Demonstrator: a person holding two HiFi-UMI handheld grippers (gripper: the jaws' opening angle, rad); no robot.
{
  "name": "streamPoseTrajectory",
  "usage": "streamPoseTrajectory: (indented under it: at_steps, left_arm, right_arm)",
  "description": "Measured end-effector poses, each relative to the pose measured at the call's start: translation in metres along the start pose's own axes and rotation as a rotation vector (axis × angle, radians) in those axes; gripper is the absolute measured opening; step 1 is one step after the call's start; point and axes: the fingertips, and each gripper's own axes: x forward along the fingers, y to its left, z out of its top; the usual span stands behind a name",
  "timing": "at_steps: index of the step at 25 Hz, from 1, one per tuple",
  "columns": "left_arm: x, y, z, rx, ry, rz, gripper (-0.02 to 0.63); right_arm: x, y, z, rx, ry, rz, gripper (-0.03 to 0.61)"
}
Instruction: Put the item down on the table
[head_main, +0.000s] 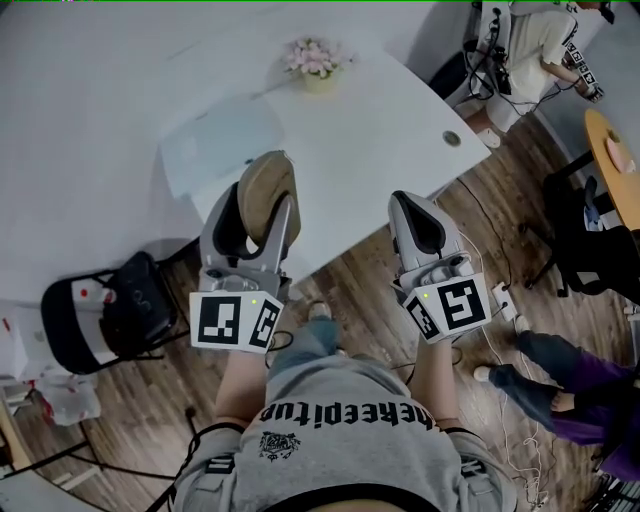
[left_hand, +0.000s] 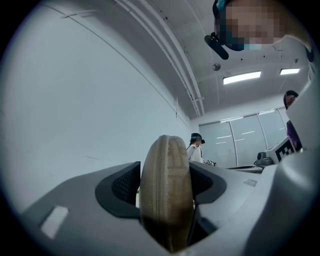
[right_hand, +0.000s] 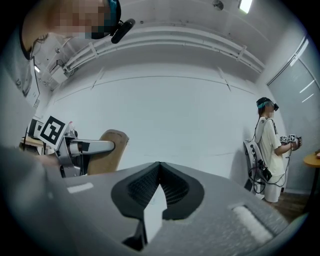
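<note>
A tan oval zipped case (head_main: 266, 188) stands on edge between the jaws of my left gripper (head_main: 258, 212), which is shut on it and held up over the near edge of the white table (head_main: 380, 130). In the left gripper view the case (left_hand: 167, 200) fills the gap between the dark pads (left_hand: 122, 187), aimed at wall and ceiling. My right gripper (head_main: 419, 218) is held up beside it to the right, over the floor near the table edge. Its jaws meet at the tip (right_hand: 159, 172) with nothing between them. From the right gripper view the case (right_hand: 112, 150) shows at left.
On the table stand a small pot of pink flowers (head_main: 316, 62) and a pale translucent sheet (head_main: 215, 140). A chair with a black bag (head_main: 125, 300) is on my left. A power strip (head_main: 503, 300) and cables lie on the wood floor. Other people (head_main: 535, 50) are at right.
</note>
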Motion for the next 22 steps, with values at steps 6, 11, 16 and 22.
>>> streamPoseTrajectory:
  at_steps: [6,11,16,22]
  left_arm:
    - [0.038,0.019,-0.008,-0.012,0.010,-0.027,0.285]
    - [0.066,0.034,-0.020,-0.027,0.029,-0.047,0.285]
    - [0.083,0.045,-0.034,-0.042,0.059,-0.068,0.285]
    - [0.099,0.052,-0.052,-0.053,0.103,-0.073,0.285]
  right_arm:
    - [0.034,-0.018,-0.004,0.002,0.004,-0.021,0.002]
    - [0.058,-0.029,-0.013,0.009,0.015,-0.043,0.002]
    - [0.071,-0.035,-0.021,0.017,0.024,-0.070,0.002]
    - [0.076,-0.047,-0.029,0.031,0.043,-0.095,0.002]
